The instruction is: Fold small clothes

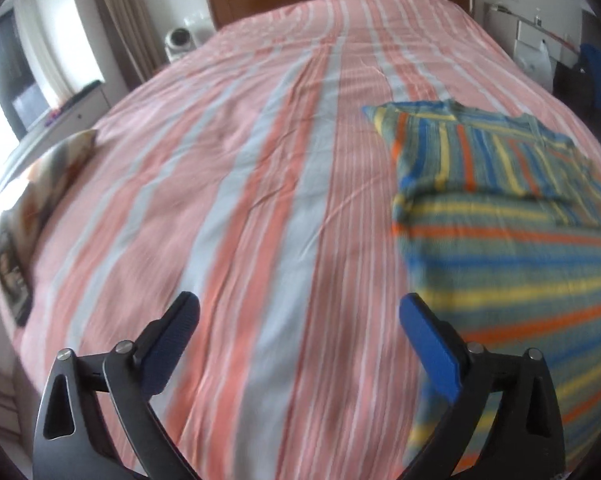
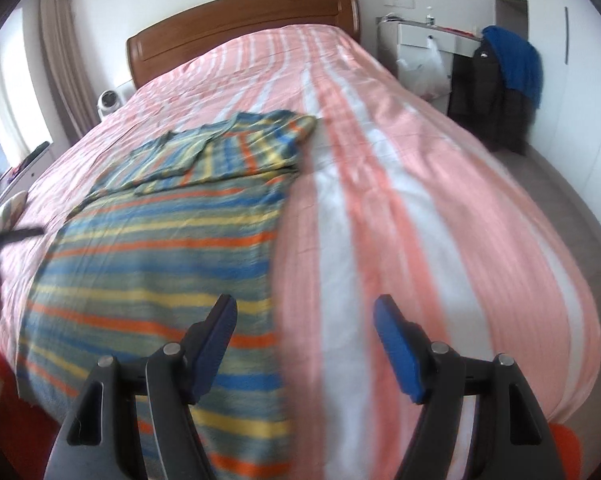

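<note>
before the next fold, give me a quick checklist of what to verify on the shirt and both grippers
1. Left gripper open, nothing between its fingers: ok.
2. Right gripper open, nothing held: ok.
3. Shirt lying flat on the bed: ok.
4. Top part with the sleeves already folded over the body: ok.
5. Shirt's near hem fully on the bed: cannot tell, it runs to the bed's edge.
6. Either gripper lined up on a shirt edge: not ok.
</note>
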